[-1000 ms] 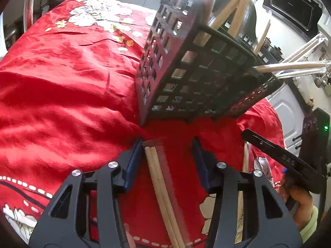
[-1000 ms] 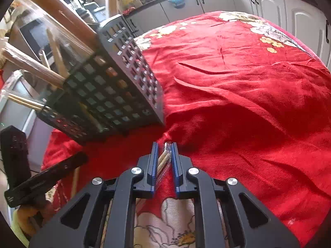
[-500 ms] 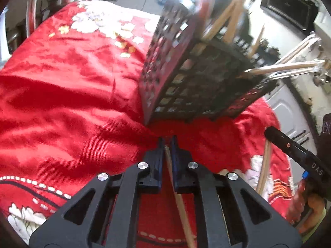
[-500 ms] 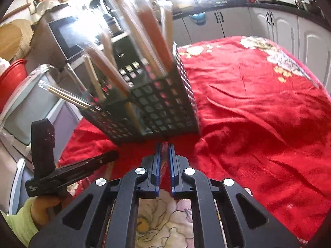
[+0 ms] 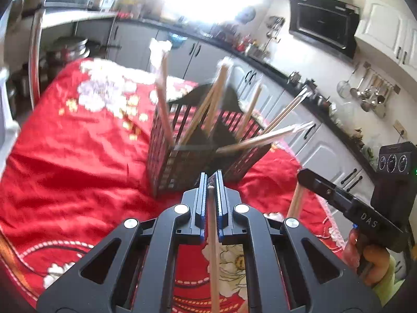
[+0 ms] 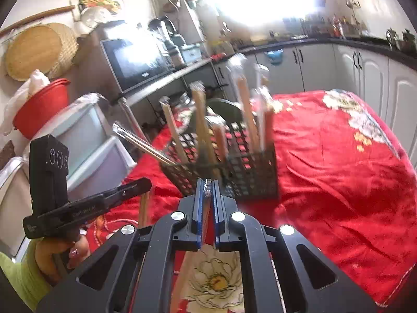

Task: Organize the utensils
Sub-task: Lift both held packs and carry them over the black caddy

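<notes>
Pinching a round wooden chopstick (image 5: 211, 224), the left gripper (image 5: 211, 182) fingers sit nearly together; its lower end is cut off. The right gripper (image 6: 207, 186) fingers clamp a clear-wrapped chopstick pair (image 6: 207, 191), blurred. Ahead stands the black lattice basket (image 5: 166, 154) on the red-clothed desk (image 5: 65, 161).

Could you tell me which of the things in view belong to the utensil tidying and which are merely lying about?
Part of the job:
- black mesh caddy, already holding wrapped chopsticks
- chopstick pair clamped in the left gripper
- wrapped pair in the right gripper

Just lying about:
- red floral tablecloth
- microwave
- red basin
- hanging ladles
</notes>
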`<state>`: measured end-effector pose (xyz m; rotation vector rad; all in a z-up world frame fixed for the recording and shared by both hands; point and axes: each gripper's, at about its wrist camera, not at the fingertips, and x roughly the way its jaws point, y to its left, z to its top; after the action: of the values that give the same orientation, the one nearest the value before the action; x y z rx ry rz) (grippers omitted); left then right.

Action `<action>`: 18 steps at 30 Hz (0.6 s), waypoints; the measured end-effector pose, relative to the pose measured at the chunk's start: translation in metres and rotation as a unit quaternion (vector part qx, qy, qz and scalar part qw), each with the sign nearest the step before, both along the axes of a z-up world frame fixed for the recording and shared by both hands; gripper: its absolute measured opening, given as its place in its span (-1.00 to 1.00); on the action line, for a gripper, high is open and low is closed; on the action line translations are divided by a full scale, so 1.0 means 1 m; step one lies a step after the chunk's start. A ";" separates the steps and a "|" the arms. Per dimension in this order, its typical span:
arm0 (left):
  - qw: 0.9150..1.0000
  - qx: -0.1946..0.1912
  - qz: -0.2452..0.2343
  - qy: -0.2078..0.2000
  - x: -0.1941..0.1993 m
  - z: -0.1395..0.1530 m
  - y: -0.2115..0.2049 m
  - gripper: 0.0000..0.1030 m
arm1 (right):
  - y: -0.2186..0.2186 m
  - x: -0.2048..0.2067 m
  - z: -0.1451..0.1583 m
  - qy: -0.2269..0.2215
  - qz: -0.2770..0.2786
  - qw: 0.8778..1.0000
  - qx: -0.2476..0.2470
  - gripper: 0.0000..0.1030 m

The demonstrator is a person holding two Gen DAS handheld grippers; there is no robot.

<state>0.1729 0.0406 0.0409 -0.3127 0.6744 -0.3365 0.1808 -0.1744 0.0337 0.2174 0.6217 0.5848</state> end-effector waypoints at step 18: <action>0.994 0.017 -0.025 -0.100 -0.007 0.090 -0.015 -0.94 | 0.016 -0.026 0.083 -0.110 0.041 0.993 0.006 -0.89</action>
<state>0.1660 0.0253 0.1307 -0.2263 0.4902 -0.3983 0.1549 -0.1583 0.1164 0.1360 0.4162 0.6811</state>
